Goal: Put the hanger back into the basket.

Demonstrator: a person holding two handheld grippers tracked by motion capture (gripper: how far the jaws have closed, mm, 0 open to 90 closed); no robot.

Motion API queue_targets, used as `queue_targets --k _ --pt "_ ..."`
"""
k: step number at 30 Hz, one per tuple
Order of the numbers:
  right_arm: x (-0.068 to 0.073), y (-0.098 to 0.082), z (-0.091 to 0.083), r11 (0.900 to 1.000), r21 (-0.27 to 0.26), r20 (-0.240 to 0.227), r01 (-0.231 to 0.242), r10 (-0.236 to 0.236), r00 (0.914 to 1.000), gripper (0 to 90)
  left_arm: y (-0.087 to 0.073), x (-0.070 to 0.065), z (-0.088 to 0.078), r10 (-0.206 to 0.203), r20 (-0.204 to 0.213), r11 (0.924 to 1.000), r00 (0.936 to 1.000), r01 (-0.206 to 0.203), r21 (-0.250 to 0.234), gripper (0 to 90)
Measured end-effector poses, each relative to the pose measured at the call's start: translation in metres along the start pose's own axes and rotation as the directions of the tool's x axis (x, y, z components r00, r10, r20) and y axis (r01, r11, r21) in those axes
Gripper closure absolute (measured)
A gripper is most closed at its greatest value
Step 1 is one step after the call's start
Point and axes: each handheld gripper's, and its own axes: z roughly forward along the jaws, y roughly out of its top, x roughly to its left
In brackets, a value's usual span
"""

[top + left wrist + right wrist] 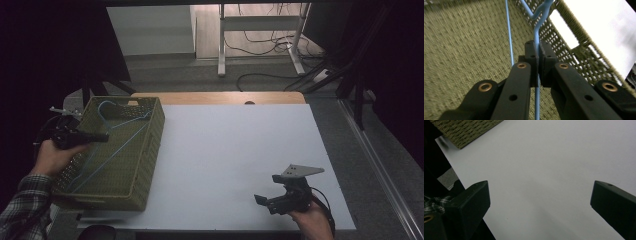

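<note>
High view: left gripper [102,136] is over the left wall of the olive woven basket [145,165], which sits at the table's left edge. Inside the basket lies a blue wire hanger [112,150], hook toward the far end, long wires running diagonally across the floor.

Left gripper view: jaws clamped tight on the hanger wire [537,41] just below the twisted neck, with the hook bend ahead of the fingertips. Judgement: gripping near the neck makes sense, since it's the stiffest part of a thin wire frame and keeps the triangle from swinging much when lifted. Basket wall [564,37] is just beside the grip on one side, so the lift probably needs to go up before sideways or the wire snags the weave.

Right gripper [267,192] hangs over the white table [235,150] near the front right, well apart from the basket. Right gripper view: jaws spread wide, nothing between them. Likely parked as the receiving side.
</note>
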Motion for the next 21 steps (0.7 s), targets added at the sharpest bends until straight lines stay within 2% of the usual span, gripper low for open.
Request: queue_targets --k 2,7,10,12,13,14,15,17,18,21 --pt "0.0 0.0 0.001 1.0 0.005 -0.001 0.002 -0.002 1.0 2.2 -0.004 0.003 0.006 -0.007 0.0 1.0 1.0 0.007 0.001 87.4" --pt "0.001 -0.001 0.003 1.0 0.019 0.001 0.009 -0.009 1.0 2.3 -0.013 0.011 0.018 -0.027 -0.041 0.9991 0.9988 0.028 0.031 87.2" --pt "0.001 -0.001 0.004 1.0 0.023 0.001 0.011 -0.011 0.9999 2.3 -0.015 0.013 0.022 -0.027 -0.106 0.9974 0.9941 0.034 0.064 86.7" --pt "0.001 -0.001 0.004 1.0 0.025 0.001 0.012 -0.012 0.9999 2.3 -0.016 0.013 0.021 -0.039 -0.132 0.9978 0.9904 0.045 0.048 85.9" --pt "0.001 -0.002 0.004 1.0 0.025 0.001 0.012 -0.012 0.9999 2.3 -0.016 0.012 0.019 -0.041 -0.151 0.9981 0.9876 0.047 0.039 84.9" --pt "0.0 -0.002 0.003 1.0 0.024 0.001 0.014 -0.014 0.9999 2.3 -0.016 0.011 0.017 -0.042 -0.166 0.9985 0.9853 0.047 0.027 78.9" --pt "0.0 -0.002 0.003 1.0 0.021 0.002 0.012 -0.012 0.9999 2.3 -0.016 0.007 0.013 -0.04 -0.201 0.999 0.9788 0.043 0.013 73.1" --pt "0.0 -0.002 0.003 1.0 0.017 0.005 0.012 -0.013 0.9999 2.3 -0.016 0.0 0.009 -0.016 -0.237 0.9998 0.9714 0.018 0.004 67.0" --pt "0.0 -0.001 0.002 1.0 0.017 0.006 0.014 -0.014 0.9999 2.3 -0.016 -0.003 0.007 -0.01 -0.243 0.9999 0.9699 0.009 -0.006 62.9" --pt "0.0 -0.001 0.001 1.0 0.007 0.012 0.017 -0.017 0.9998 2.3 -0.018 -0.018 -0.001 -0.008 -0.286 0.9987 0.9581 -0.007 -0.051 52.8"
